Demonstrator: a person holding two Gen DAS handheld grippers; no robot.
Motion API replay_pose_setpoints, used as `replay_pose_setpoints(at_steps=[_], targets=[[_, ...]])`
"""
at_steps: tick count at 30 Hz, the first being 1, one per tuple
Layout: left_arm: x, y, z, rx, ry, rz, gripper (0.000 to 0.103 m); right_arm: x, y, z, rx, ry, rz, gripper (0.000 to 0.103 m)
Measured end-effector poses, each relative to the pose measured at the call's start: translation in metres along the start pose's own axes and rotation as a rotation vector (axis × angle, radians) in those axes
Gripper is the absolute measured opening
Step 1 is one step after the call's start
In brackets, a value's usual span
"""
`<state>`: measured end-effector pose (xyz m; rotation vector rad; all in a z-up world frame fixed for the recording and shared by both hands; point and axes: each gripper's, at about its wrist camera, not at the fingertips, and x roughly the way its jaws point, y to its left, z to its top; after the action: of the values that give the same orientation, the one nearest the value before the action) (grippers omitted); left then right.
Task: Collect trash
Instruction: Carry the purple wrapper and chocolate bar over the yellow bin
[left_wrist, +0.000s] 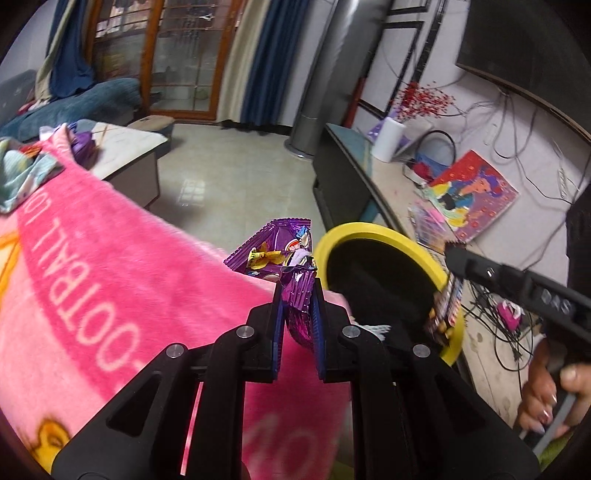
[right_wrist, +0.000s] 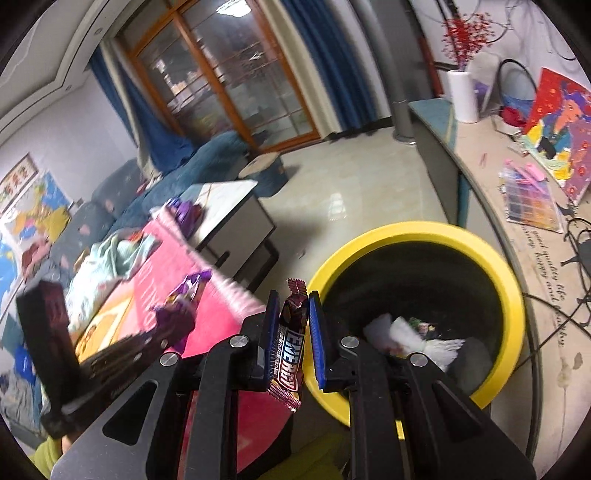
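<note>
Since both wrappers are pinched by one end w/ most of the foil sticking out past the fingertips, they look ready to fall straight once let go. The left gripper (left_wrist: 298, 295) has its fingers drawn narrow on a crumpled purple wrapper (left_wrist: 275, 251), which hangs above the edge of the pink blanket (left_wrist: 110, 266), just beside the bin (left_wrist: 369, 230) but not yet over its mouth. The right gripper (right_wrist: 291, 306) is clamped on a dark brown snack-bar wrapper (right_wrist: 291, 343), held upright, near the bin's yellow rim (right_wrist: 417, 229) on the blanket side; in the left view that gripper sits at the far side of the rim, so which edge it's truly over I can't tell. Inside the black bin lie white crumpled paper (right_wrist: 406, 332) and other bits, so there's room left, prob. plenty. My read: both hands are carrying toward the opening, and the left needs to go a bit further to the right before letting go. Around: more purple wrappers (right_wrist: 186, 214) and a pale cloth (right_wrist: 110, 258) on the blanket, a low white table (right_wrist: 229, 206) behind, a long shelf (right_wrist: 480, 177) w/ a white paper roll (right_wrist: 461, 96), a bright picture (right_wrist: 561, 129) and cables on the right. Main obstacle is the two grippers crowding the same opening; the rim could also catch a wrapper dropped too early.
</note>
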<state>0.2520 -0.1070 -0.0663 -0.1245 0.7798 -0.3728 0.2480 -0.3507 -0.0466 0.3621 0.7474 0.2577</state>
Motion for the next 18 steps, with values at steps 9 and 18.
replay_pose_setpoints(at_steps=[9,18], targets=[[0.001,-0.046,-0.005,0.072,0.007,-0.05,0.008,-0.014,-0.041,0.009,0.063,-0.055,-0.049,0.016],[0.007,-0.078,-0.011,0.136,0.036,-0.079,0.008,-0.024,-0.076,0.013,0.103,-0.093,-0.088,0.016]])
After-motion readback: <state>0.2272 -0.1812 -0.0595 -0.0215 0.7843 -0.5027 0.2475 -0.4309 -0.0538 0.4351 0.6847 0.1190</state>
